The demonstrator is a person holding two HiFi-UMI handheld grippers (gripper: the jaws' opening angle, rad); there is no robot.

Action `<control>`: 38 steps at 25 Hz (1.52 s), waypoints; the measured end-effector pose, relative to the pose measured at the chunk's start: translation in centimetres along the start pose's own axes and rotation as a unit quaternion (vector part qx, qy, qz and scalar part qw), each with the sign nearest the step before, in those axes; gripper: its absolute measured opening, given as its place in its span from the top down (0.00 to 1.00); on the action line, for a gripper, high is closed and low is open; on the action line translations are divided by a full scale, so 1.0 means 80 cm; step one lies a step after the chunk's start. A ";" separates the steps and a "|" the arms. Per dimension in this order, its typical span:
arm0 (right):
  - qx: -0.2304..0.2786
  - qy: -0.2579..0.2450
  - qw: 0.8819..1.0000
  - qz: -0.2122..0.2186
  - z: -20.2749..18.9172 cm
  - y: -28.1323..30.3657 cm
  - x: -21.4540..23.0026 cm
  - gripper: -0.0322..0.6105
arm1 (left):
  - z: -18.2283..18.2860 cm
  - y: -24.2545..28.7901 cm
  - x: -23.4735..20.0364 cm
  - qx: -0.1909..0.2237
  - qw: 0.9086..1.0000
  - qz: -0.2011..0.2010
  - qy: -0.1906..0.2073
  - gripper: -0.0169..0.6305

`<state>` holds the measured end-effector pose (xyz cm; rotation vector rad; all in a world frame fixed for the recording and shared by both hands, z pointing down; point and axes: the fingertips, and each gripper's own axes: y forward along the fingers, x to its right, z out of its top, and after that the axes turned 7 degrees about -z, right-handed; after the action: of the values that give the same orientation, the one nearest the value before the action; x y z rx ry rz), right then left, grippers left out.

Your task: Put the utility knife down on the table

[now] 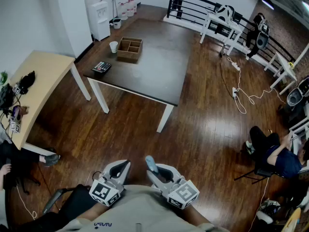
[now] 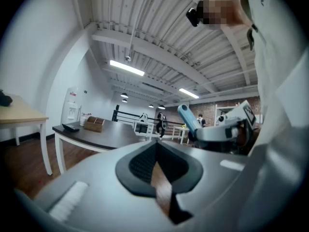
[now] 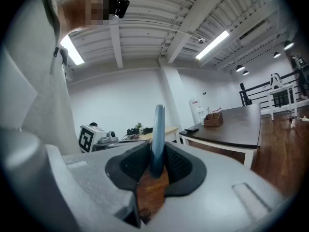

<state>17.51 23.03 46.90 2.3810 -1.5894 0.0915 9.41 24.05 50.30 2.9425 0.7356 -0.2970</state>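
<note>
My right gripper is held close to my body at the bottom of the head view and is shut on a blue utility knife. The knife stands up between the black pads in the right gripper view. It also shows in the left gripper view as a blue handle sticking out of the right gripper. My left gripper hangs beside it, jaws together with nothing between them. The dark table stands some way ahead across the wooden floor.
On the dark table's far left are a wooden compartment box, a paper cup and a calculator-like device. A light wooden desk stands at the left. A person sits at the right, with cables on the floor nearby.
</note>
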 end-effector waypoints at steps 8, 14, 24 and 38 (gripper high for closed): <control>0.034 0.019 0.996 -0.076 0.057 0.101 -0.008 0.81 | 0.051 -0.053 -0.122 0.031 1.000 0.003 -0.005 0.97; 0.023 0.020 0.995 -0.098 0.071 0.148 -0.010 0.81 | 0.059 -0.066 -0.172 0.044 0.998 0.013 -0.030 0.97; 0.034 0.051 0.991 -0.122 0.077 0.214 0.080 0.81 | 0.068 -0.005 -0.235 0.019 0.999 0.026 -0.021 0.97; 0.058 0.108 0.976 -0.180 0.105 0.243 0.278 0.81 | 0.095 0.180 -0.271 -0.050 0.998 -0.028 0.017 0.97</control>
<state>7.70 -6.06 47.13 2.6038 -1.0653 0.3646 -3.76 0.47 48.08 2.8436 0.8149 -0.2099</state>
